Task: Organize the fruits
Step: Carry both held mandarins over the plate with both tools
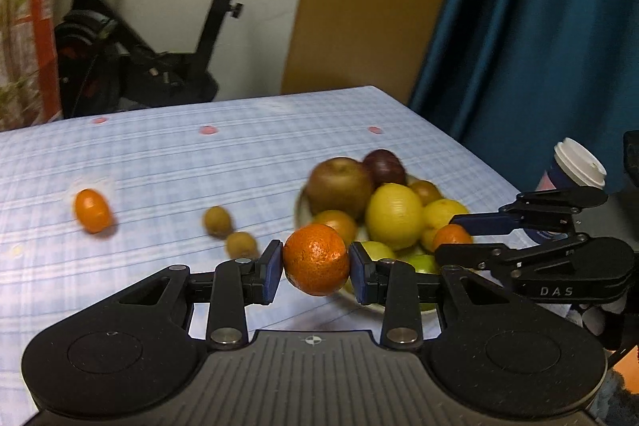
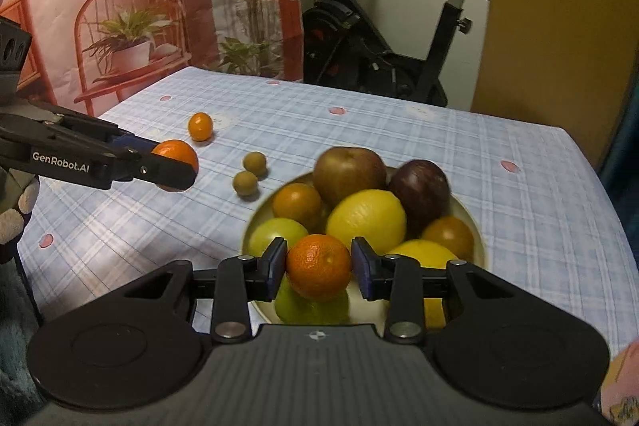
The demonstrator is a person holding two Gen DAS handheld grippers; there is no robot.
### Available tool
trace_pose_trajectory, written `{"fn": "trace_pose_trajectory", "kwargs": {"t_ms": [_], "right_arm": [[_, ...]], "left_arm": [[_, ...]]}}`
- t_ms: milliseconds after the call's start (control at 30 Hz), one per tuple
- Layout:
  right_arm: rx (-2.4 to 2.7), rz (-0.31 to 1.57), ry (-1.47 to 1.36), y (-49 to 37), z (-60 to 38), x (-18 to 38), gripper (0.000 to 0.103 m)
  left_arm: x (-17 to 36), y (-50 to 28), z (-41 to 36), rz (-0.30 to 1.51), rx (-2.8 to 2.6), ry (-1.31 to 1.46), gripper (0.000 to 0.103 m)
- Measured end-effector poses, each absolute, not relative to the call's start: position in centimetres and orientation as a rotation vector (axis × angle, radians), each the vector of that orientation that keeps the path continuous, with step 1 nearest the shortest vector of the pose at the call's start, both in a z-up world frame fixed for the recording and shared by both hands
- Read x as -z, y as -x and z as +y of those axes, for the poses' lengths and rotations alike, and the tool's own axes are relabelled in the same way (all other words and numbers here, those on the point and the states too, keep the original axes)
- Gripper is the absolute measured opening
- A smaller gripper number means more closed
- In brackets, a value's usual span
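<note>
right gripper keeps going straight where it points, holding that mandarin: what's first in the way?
Likely the fruit piled in the bowl, the big lemon first. The right gripper and its mandarin hang just above; depth unclear.

We count three round orange mandarins (image 2: 318, 266), two small brownish-green round fruits (image 2: 254, 163), and two yellow lemons (image 2: 366, 220).

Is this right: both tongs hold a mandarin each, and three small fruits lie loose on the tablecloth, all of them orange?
Not all orange. Both tongs, left and right, do hold a mandarin each, and three small fruits lie loose on the tablecloth, but only one is orange. The other two are brownish-green, as the right wrist view shows.
</note>
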State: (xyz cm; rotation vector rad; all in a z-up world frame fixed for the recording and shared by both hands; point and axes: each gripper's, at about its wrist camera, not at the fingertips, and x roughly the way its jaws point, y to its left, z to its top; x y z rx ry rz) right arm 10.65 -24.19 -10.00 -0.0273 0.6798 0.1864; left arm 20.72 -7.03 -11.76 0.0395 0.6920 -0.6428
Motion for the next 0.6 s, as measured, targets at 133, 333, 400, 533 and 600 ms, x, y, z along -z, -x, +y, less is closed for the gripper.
{"fn": "trace_pose_trajectory", "kwargs": {"t_ms": [133,333,400,533,600], "right_arm": [[-0.169,0.673,0.009,-9.8,-25.4,10.4,0.038],[-0.137,0.667,-0.034,-9.0,-26.9,11.1,0.038],[-0.126,0.667,-0.047,-8.7,-27.3,11.4,0.038],[-0.126,0.650,-0.060,-8.4,-27.6,11.6,0.038],[-0.129,0.646,-0.051,-8.4,-27.4,11.5,0.038]], "left_arm": [[11.9,-20.9,-9.3,0.699,0.671,-0.073,0.037],[12.6,-22.1,-11.4,0.724,0.678,-0.111,0.037],[12.6,-22.5,-11.8,0.730,0.673,-0.114,0.037],[12.7,-23.6,-13.1,0.732,0.666,-0.125,0.037],[12.7,-23.7,-13.7,0.727,0.668,-0.140,0.037]]}}
